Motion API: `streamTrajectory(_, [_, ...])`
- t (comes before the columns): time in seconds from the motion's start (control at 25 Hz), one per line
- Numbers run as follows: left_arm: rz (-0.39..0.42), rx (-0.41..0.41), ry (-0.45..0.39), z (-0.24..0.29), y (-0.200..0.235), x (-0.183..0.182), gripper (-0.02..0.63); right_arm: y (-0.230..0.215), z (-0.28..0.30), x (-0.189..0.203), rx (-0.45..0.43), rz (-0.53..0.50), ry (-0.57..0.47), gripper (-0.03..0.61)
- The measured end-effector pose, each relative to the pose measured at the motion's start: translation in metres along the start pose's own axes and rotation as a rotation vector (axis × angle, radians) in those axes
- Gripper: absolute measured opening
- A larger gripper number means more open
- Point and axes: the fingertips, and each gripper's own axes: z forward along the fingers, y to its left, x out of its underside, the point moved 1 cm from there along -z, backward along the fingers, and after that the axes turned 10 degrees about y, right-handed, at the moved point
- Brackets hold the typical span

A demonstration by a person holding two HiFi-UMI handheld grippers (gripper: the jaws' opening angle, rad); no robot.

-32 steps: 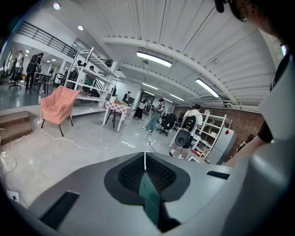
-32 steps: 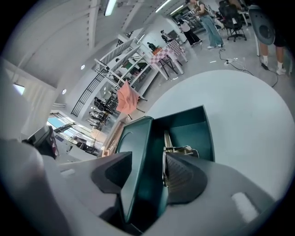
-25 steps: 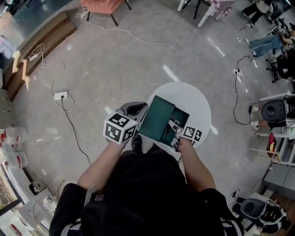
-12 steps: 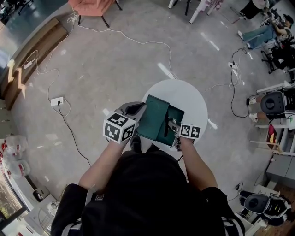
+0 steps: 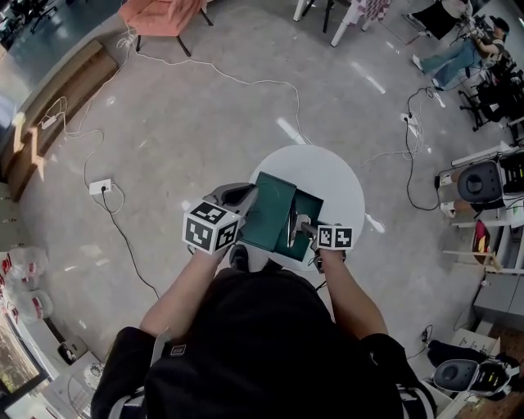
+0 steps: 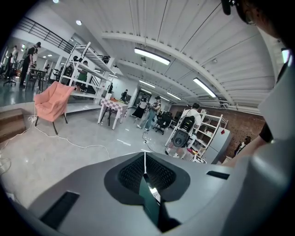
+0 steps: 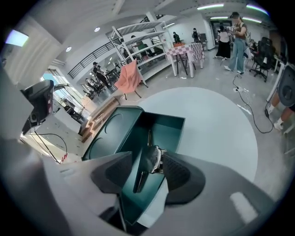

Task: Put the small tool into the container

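A dark green container (image 5: 306, 207) stands open on the round white table (image 5: 336, 176), its lid (image 5: 268, 209) raised at its left side. My left gripper (image 5: 248, 195) is shut on the lid's thin green edge (image 6: 150, 199), and its view looks out over the room. My right gripper (image 5: 301, 227) is shut on the small tool (image 5: 291, 222), a slim dark piece with a metal middle. In the right gripper view the tool (image 7: 151, 157) hangs between the jaws of the gripper (image 7: 148, 162), above the container's hollow (image 7: 167, 128). The lid (image 7: 107, 134) lies left of it on the table (image 7: 216, 124).
White cables and a power strip (image 5: 100, 186) run over the grey floor. A pink chair (image 5: 160, 11) stands at the far left, shelving and a black unit (image 5: 483, 183) at the right. People stand in the background of both gripper views.
The right gripper has carried the tool a little left, further over the container. The left gripper has kept its hold on the lid.
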Motion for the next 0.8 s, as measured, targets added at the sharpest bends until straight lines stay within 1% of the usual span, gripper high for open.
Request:
streamTrajectory(0.12, [0.010,-0.001,-0.009,-0.001,-0.001,-0.003,0.015,-0.002,-0.017,-0.009,-0.006,0.030,-0.080,0.221])
streamTrajectory(0.2, [0.030,0.002,-0.016,-0.002,-0.004,-0.008,0.015,0.008,-0.039,-0.022,-0.026,0.032,-0.170,0.219])
streamTrajectory(0.32, [0.090,0.014,-0.044,-0.003,-0.016,-0.025,0.015,0.045,-0.085,-0.053,-0.066,-0.051,-0.337,0.218])
streamTrajectory(0.48, [0.186,0.035,-0.096,-0.001,-0.034,-0.052,0.015,0.082,-0.151,-0.091,-0.082,-0.147,-0.540,0.214])
streamTrajectory(0.56, [0.214,0.037,-0.111,0.000,-0.042,-0.060,0.015,0.089,-0.179,-0.099,-0.078,-0.184,-0.604,0.212])
streamTrajectory(0.8, [0.242,0.019,-0.150,-0.003,-0.052,-0.082,0.015,0.095,-0.241,-0.113,-0.090,-0.261,-0.738,0.212])
